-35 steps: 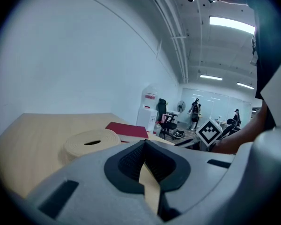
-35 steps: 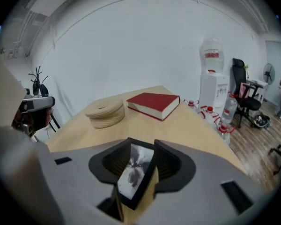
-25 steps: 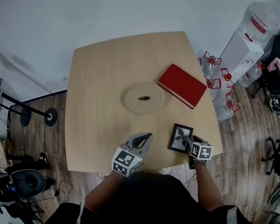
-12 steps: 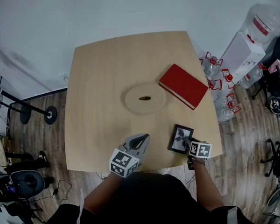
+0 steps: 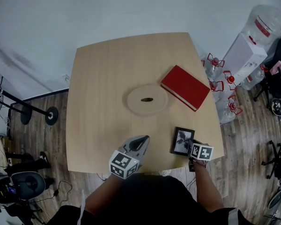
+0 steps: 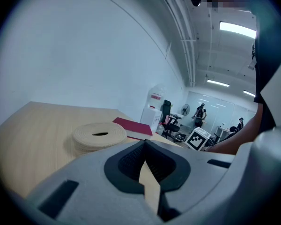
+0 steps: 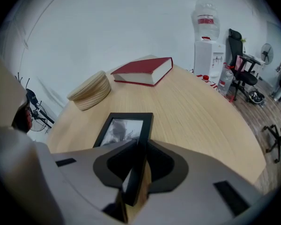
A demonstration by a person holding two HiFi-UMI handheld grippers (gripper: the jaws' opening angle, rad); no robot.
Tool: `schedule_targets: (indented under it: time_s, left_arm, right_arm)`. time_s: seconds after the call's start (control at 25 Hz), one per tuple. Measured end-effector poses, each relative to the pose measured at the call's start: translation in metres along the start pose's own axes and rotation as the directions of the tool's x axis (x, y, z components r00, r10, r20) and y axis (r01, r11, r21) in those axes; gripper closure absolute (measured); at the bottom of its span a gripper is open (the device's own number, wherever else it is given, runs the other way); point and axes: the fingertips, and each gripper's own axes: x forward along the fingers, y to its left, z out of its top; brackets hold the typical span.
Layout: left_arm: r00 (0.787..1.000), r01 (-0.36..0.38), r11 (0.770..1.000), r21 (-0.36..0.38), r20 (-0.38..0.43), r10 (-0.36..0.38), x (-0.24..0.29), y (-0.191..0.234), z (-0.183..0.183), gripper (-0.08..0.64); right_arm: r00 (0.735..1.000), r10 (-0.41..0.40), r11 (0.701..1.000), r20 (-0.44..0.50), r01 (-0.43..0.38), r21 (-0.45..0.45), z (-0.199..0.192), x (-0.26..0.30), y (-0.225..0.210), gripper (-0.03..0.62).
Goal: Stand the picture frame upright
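A small black picture frame (image 5: 182, 141) lies near the front right corner of the wooden table (image 5: 103, 69). My right gripper (image 5: 191, 145) has the frame's near right edge between its jaws, which are closing, and the pads touch the black rim. In the right gripper view the picture frame (image 7: 124, 128) runs away from the right gripper (image 7: 139, 145), its near edge slightly lifted. My left gripper (image 5: 141, 139) hovers over the table's front edge, left of the frame. Seen from its own camera, the left gripper (image 6: 144, 143) is shut and empty.
A red book (image 5: 185, 87) lies at the table's right side, and a round woven disc (image 5: 147, 99) sits at the centre. Off the right edge stand a water dispenser (image 5: 246, 50), water bottles (image 5: 216, 81) and office chairs (image 5: 276, 74). A fan stand (image 5: 35, 111) is on the left floor.
My right gripper's jaws have come together on the frame's near edge, and the frame has turned slightly. The left gripper drew back a little toward the table's front edge.
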Motion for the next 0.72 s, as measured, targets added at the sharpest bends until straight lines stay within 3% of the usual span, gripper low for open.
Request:
schedule_targets:
  time_s: [0.2,0.4,0.72]
  left_arm:
    - [1.0,-0.008,1.0,0.0,-0.007,0.008,-0.004,0.005,-0.003,0.565]
    - [1.0,-0.011,1.0,-0.002,-0.007,0.011,-0.006,0.006,-0.004,0.565]
    - [1.0,-0.031,0.999,-0.008,-0.002,0.031,-0.012,0.014,-0.004,0.565]
  right_arm:
    - [1.0,-0.013,1.0,0.024,0.013,-0.023,0.005,-0.005,0.0,0.525]
    - [0.997,-0.025,0.992,0.071,0.033,-0.12,0.019,-0.019,0.006,0.526]
    - [0.979,0.031,0.986,0.2,0.003,-0.168,0.057,-0.054,0.034,0.525]
